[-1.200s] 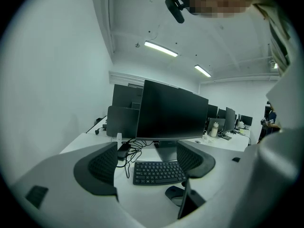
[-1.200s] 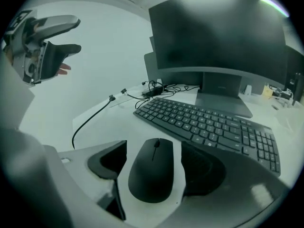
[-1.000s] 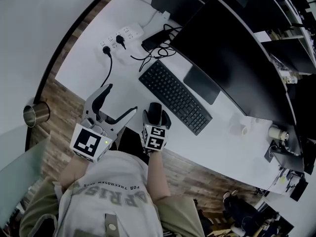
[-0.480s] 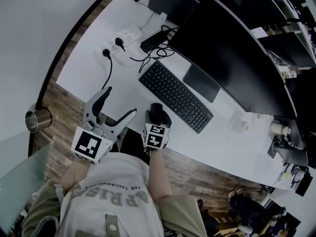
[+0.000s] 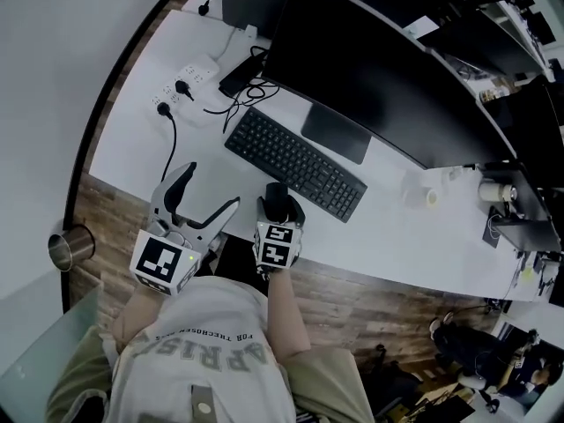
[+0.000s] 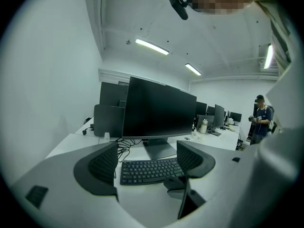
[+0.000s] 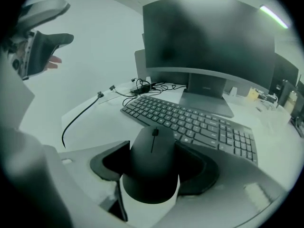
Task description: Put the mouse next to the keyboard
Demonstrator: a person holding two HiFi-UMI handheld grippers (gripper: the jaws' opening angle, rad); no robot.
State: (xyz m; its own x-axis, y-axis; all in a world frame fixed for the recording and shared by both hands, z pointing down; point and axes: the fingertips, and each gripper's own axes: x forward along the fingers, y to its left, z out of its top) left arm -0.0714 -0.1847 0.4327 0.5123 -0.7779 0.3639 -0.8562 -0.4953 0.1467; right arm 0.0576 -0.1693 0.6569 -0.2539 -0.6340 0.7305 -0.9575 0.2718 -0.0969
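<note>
The right gripper (image 5: 280,208) is now pinching the black rounded plastic mouse (image 7: 152,160), its jaws having narrowed onto both flanks over the last second, so the pickup is looking secured and the carry is still pending. The mouse is sitting on the white desk (image 5: 123,148) near the front edge, just short of the flat black keyboard (image 5: 295,163). The left gripper (image 5: 211,186) is hovering wide apart and empty by the front-left edge. Bare desktop is lying open past the keyboard's right end, giving plenty of room away from the drop-off.
</note>
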